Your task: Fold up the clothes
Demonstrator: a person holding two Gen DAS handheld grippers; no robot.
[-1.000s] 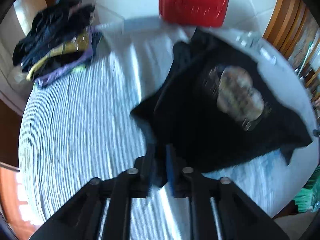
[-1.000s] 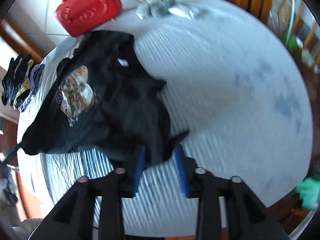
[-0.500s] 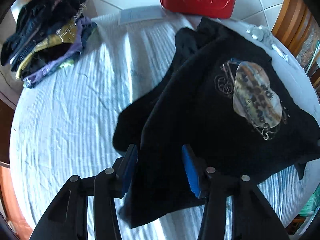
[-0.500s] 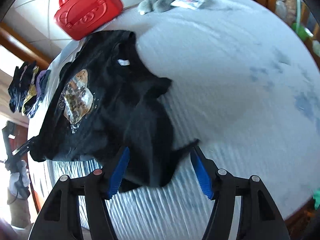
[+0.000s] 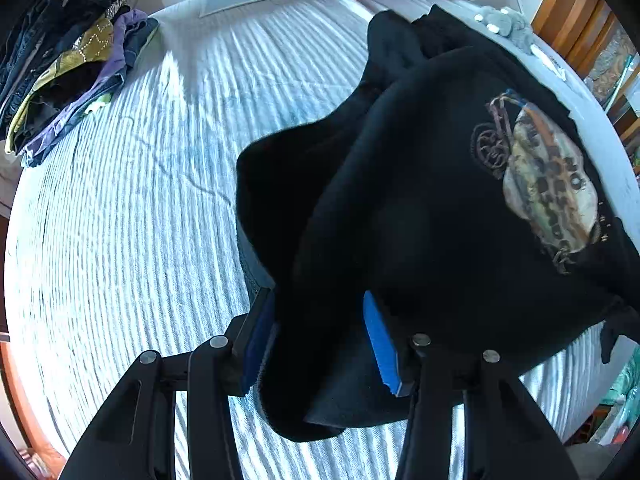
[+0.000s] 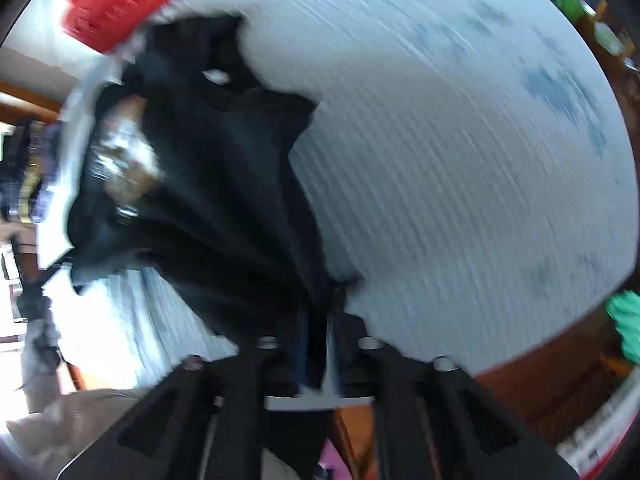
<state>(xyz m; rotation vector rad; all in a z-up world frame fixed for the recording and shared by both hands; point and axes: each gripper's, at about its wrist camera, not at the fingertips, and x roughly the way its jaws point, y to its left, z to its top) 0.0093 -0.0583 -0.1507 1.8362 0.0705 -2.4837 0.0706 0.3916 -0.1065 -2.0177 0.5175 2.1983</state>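
While I'm spreading the black tee [image 5: 420, 208] on the striped bedcover [image 5: 120, 220], left gripper [image 5: 320, 332] is standing open round the hem & right gripper [image 6: 316, 344] is pinching it; next I'm smoothing it flat.

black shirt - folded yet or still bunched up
Bunched, not folded: the black shirt lies rumpled on the bed, one sleeve flopped out sideways, print facing up, no neat edges.
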